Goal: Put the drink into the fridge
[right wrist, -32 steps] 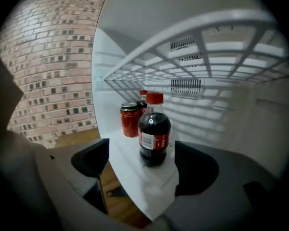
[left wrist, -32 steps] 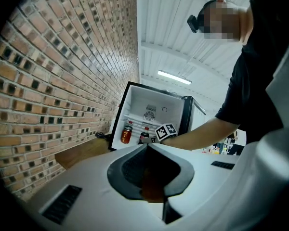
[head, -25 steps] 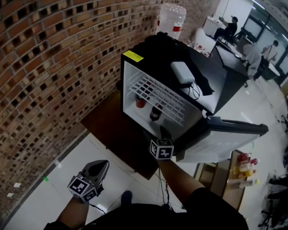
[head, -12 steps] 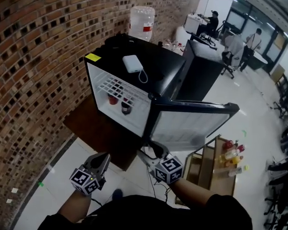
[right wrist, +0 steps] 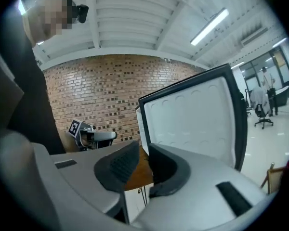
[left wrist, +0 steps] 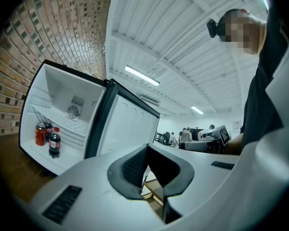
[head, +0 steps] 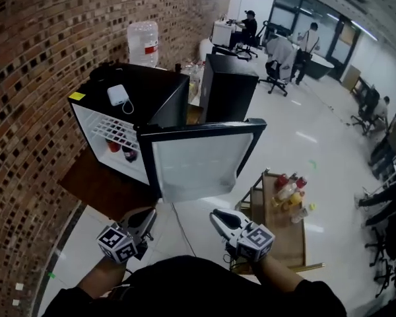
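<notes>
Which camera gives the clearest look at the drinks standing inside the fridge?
The left gripper view: the red can and dark bottle stand in plain sight inside the fridge. The head view catches them only small, beside the open door. The right gripper view shows just the door's inner face, no drinks.

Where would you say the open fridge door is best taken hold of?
Probably the free right-hand edge of the fridge door, approached from the right: the door stands swung open, hinged at its left beside the fridge, so that thin edge is exposed.
</notes>
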`<state>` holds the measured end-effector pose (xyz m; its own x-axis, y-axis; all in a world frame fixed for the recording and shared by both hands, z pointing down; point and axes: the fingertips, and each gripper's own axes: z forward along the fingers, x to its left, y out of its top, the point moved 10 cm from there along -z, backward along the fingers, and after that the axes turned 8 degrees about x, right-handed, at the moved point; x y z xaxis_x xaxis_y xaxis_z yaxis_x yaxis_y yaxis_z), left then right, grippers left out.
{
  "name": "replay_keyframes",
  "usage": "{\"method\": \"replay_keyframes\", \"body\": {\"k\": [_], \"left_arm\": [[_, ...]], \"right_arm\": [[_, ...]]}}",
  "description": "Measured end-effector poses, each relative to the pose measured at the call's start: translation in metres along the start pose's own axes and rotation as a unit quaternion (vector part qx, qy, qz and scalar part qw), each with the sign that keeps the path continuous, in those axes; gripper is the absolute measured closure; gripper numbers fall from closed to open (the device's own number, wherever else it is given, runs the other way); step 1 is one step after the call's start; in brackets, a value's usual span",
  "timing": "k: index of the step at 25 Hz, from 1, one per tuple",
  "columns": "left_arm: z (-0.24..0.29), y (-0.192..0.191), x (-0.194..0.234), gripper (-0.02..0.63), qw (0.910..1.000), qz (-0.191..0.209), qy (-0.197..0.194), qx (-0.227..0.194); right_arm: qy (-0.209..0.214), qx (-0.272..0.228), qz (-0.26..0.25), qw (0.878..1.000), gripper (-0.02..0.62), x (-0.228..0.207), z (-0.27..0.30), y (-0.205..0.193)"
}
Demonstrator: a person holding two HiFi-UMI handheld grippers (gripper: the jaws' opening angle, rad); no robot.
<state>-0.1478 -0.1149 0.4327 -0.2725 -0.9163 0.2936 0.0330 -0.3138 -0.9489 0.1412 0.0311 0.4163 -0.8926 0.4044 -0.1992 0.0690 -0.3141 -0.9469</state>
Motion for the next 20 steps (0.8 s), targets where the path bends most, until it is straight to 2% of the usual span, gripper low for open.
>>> {"method": "replay_keyframes", "body": {"k": [1,2,5,9,15,20], "left_arm": [[0.005,0.001,-0.005,0.611,1.0000,0.000,-0.007,0.000],[0.008,0.002,-0.010,0.611,0.9999,0.001,-0.013,0.001],[0.015,0.000,-0.020,0.612,0.9995,0.010,-0.024,0.016],[0.019,-0.002,-0.031,0.612,0.9985,0.025,-0.041,0.027],[0.015,-0.003,-0.036,0.611,0.9984,0.021,-0.045,0.028],[0.012,-0.003,-0.035,0.612,0.9983,0.031,-0.040,0.030]], "right_arm": [[-0.011,-0.003,0.003,1.000,0.597,-0.002,-0.013,0.000],[-0.021,-0.005,0.006,1.000,0.615,-0.005,-0.026,-0.003],[-0.036,-0.017,0.022,0.999,0.614,-0.014,-0.054,-0.021],[-0.049,-0.033,0.046,0.997,0.609,-0.010,-0.075,-0.026],[-0.054,-0.044,0.037,0.997,0.606,0.001,-0.084,-0.021],[-0.050,-0.033,0.031,0.998,0.606,0.005,-0.082,-0.018]]}}
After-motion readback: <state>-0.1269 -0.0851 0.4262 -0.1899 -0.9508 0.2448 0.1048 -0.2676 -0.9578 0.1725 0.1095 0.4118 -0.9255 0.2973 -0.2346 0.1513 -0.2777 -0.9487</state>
